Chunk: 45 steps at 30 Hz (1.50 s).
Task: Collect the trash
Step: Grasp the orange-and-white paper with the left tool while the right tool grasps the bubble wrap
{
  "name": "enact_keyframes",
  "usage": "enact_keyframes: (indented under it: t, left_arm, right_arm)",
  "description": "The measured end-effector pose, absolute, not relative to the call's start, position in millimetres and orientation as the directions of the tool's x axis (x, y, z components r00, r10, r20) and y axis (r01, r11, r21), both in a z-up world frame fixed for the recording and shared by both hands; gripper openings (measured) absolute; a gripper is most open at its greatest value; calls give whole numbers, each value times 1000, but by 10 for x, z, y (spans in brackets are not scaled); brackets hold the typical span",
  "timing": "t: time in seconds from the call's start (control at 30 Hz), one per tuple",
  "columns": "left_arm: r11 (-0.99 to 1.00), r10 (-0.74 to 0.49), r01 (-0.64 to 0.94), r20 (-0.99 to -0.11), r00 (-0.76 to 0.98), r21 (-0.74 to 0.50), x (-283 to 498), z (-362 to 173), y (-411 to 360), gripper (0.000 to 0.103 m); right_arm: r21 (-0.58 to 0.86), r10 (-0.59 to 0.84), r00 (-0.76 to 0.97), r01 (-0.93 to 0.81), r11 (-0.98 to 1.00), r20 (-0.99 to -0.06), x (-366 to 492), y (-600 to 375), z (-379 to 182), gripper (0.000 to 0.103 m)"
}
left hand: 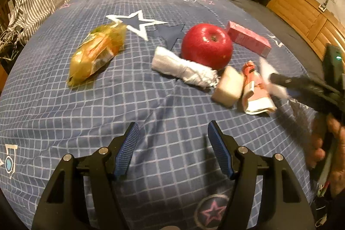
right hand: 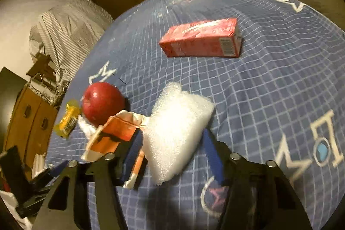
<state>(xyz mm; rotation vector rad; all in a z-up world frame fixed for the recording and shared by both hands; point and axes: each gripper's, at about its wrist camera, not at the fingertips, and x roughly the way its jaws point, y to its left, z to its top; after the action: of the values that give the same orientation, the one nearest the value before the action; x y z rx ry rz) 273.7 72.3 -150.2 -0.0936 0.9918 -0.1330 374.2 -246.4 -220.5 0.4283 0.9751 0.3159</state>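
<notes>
The right tongs (right hand: 172,148) straddle the white foam piece (right hand: 176,133) on the bed (right hand: 269,79), grip uncertain, so closing could snag the crumpled orange wrapper (right hand: 116,133) at nine o'clock, while the left tongs (left hand: 172,148) hang open, empty.

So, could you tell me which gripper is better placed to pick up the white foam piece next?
Right. The right gripper already straddles the white foam piece, its blue fingers on either side. The left gripper hangs open over bare bedspread, short of the trash and holding nothing.
</notes>
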Motion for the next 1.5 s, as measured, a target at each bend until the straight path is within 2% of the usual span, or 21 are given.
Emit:
enact_keyframes:
  t: [0.1,0.33,0.37,0.4,0.6,0.7,0.73,0.8,0.9,1.0,1.1,1.2,1.3,1.37,1.43,1.5]
  left_arm:
    - [987,-163,75,-822,545,-145,2772,-1488,658,64]
    - [986,-169,100,-824,541,-136,2833,-1539,519,64]
    - [985,-169,113,-825,539,-128,2849,-1544,489,64]
    - [984,-170,129,-826,537,-119,2871,-1550,452,64]
    - [956,-266,248,-829,492,-159,3081,-1589,255,62]
    - [948,-267,291,-827,495,-132,3127,-1604,133,62]
    - [946,-266,300,-827,496,-125,3153,-1618,87,60]
    - [942,-276,310,-826,491,-130,3183,-1642,48,44]
    - [936,-297,319,-819,490,-148,3206,-1658,16,33]
    - [904,-372,381,-799,473,-196,3134,-1614,-17,30]
    - [787,-553,522,-753,356,-330,2878,-1557,-85,30]
    - [753,-577,562,-753,315,-342,2658,-1573,-17,30]
    - [831,-501,466,-773,390,-304,2615,-1591,237,32]
    - [911,-377,350,-790,483,-220,2609,-1563,445,31]
    - [928,-341,319,-783,520,-192,2569,-1511,531,30]
    - [926,-336,337,-780,528,-170,2519,-1460,522,32]
  right_arm:
    - [476,459,521,-110,872,-720,3734,-2458,-2193,44]
    - [460,498,481,-205,864,-722,3360,-2807,-2113,42]
    - [464,503,475,-206,861,-722,3308,-2868,-2117,40]
    - [475,511,466,-202,856,-722,3264,-2928,-2138,34]
    - [526,551,453,-195,828,-701,3154,-3031,-2258,34]
    - [528,556,453,-201,825,-696,3147,-2994,-2273,35]
    - [529,557,453,-202,824,-696,3139,-3001,-2282,35]
    - [534,562,453,-204,821,-691,3134,-3000,-2295,35]
    - [541,568,457,-203,816,-685,3120,-3019,-2320,35]
    - [542,571,461,-208,814,-680,3090,-3039,-2329,35]
    - [543,572,462,-211,813,-678,3059,-3067,-2330,35]
    - [505,541,476,-214,836,-693,2971,-3143,-2301,36]
    - [424,457,509,-189,886,-729,2913,-3259,-2261,36]
    - [394,419,527,-166,904,-739,2883,-3349,-2246,36]
    - [390,414,530,-162,906,-740,2857,-3404,-2235,37]
    - [377,409,528,-173,910,-744,2833,-3419,-2218,44]
